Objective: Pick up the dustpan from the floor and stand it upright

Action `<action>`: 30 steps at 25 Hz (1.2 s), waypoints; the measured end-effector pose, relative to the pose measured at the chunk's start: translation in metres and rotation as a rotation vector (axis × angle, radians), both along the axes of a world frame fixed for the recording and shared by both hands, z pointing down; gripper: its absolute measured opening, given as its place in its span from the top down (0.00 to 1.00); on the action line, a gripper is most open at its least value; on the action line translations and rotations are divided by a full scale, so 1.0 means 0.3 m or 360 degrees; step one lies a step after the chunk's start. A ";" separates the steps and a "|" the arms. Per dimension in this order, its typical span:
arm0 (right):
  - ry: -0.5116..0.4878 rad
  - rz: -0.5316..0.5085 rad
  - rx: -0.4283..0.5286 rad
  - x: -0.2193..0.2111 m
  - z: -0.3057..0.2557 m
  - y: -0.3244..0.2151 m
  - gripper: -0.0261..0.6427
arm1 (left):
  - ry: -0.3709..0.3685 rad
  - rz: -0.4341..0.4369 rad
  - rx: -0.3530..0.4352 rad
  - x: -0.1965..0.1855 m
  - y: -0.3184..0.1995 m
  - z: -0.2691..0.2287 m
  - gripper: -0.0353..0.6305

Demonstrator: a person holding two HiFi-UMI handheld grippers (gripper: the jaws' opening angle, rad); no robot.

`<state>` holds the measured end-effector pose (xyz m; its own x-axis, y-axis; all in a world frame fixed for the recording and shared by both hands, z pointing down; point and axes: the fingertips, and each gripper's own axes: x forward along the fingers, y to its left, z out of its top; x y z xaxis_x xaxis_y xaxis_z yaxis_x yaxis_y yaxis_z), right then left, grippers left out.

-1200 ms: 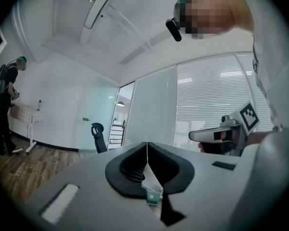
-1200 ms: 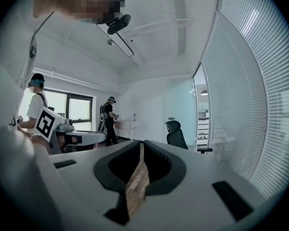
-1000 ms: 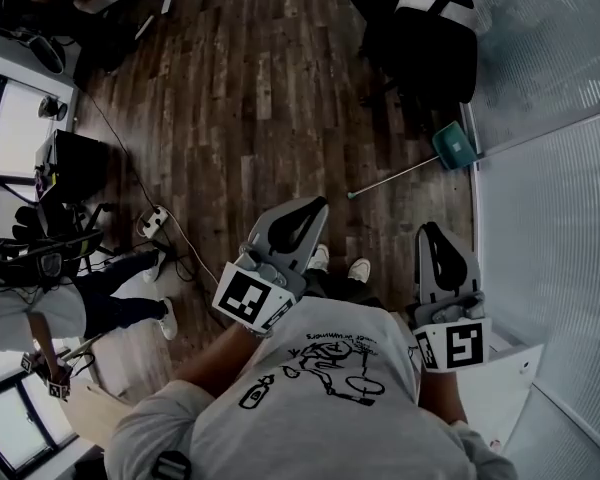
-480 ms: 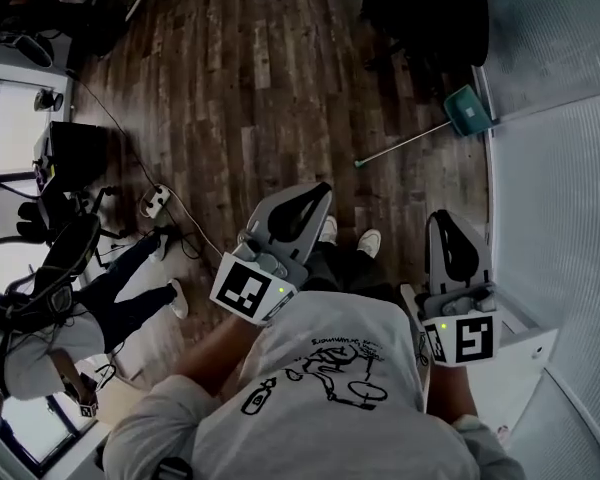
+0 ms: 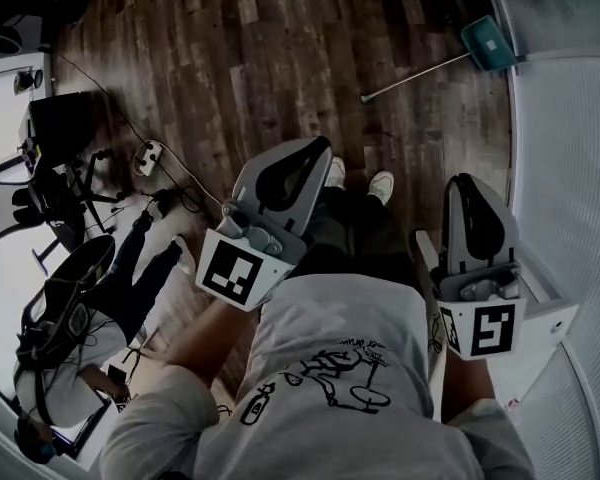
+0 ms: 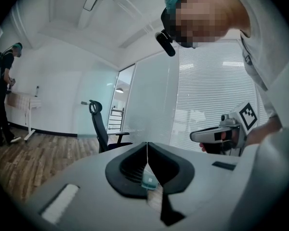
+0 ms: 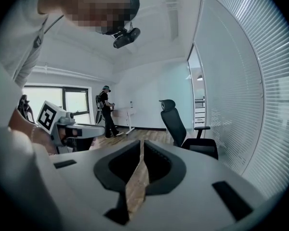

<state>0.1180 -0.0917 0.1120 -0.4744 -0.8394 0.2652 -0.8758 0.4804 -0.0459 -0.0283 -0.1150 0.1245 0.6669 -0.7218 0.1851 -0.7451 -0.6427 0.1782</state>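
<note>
The teal dustpan (image 5: 485, 40) lies on the wooden floor at the top right of the head view, against the glass wall. Its long thin handle (image 5: 410, 76) runs down-left across the planks. My left gripper (image 5: 318, 148) and right gripper (image 5: 467, 180) are held in front of my body, well short of the dustpan. The left gripper (image 6: 147, 146) is shut with nothing in it; a teal speck shows low between its jaws. The right gripper (image 7: 141, 143) also looks shut and empty, with only floor seen through its slit.
A black office chair (image 7: 176, 121) stands near the blinds wall (image 7: 250, 90). A power strip (image 5: 148, 153) with cables lies on the floor at left, near a seated person (image 5: 100, 298). Another person (image 7: 105, 110) stands by a far desk. A white unit (image 5: 550, 313) is at my right.
Both grippers have sunk and look larger in the head view. The dustpan has drifted toward the top right corner of that view. The jaws have stayed together.
</note>
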 end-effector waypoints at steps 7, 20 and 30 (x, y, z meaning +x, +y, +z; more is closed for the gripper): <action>0.0032 0.0014 -0.0047 0.018 0.237 -0.041 0.93 | -0.0034 0.0030 -0.0064 0.004 -0.018 0.246 0.94; 0.0037 -0.0006 -0.0170 -0.007 0.771 -0.053 0.93 | -0.0093 0.0121 -0.0122 0.060 -0.036 0.740 0.94; 0.0062 -0.0060 -0.0177 -0.038 1.065 -0.090 0.93 | -0.0118 0.0151 -0.0126 0.061 -0.059 1.034 0.94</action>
<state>0.1065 -0.1187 0.4315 -0.4926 -0.7855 0.3747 -0.8594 0.5069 -0.0671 -0.0101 -0.1326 0.4348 0.7137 -0.6375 0.2903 -0.6948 -0.6968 0.1780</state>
